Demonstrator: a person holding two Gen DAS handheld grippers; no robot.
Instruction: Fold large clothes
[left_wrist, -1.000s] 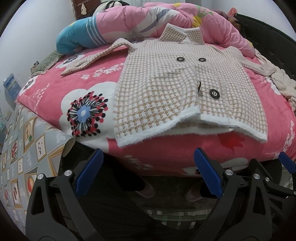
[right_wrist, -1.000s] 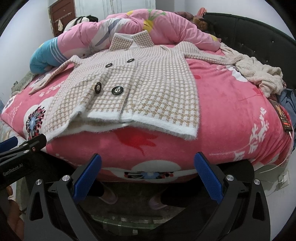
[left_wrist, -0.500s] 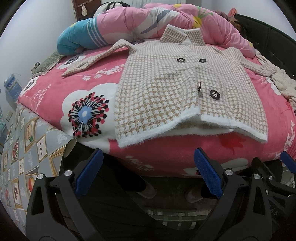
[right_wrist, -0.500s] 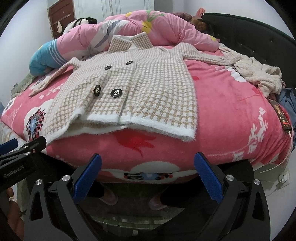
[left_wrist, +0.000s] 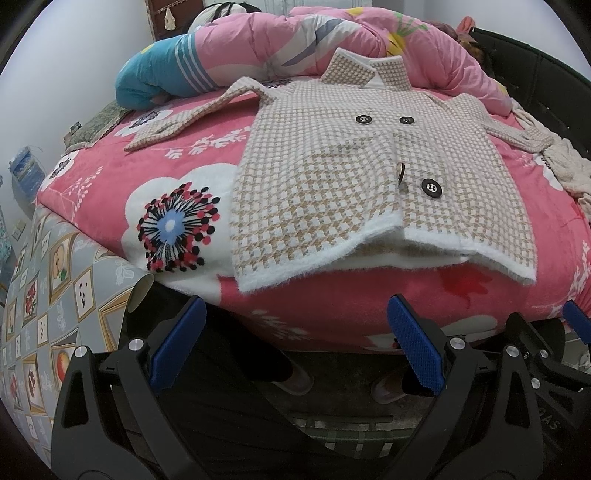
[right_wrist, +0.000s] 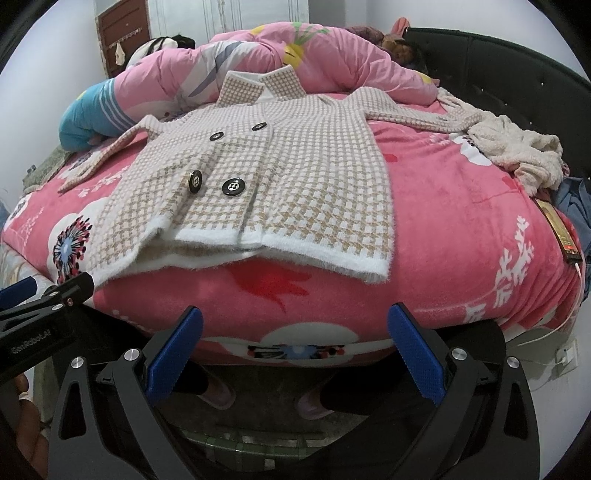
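Both grippers have eased a little closer to the bed, and nothing on it has shifted.
The left gripper and right gripper hang side by side before the bed's near edge, jaws spread wide and holding nothing. Beyond them the houndstooth coat lies flat and buttoned on the pink floral blanket, sleeves stretched out, collar toward the rolled pink quilt.

A home bedroom: a bed under a pink flowered blanket, a rolled quilt at the far side, probably a wooden door beyond.
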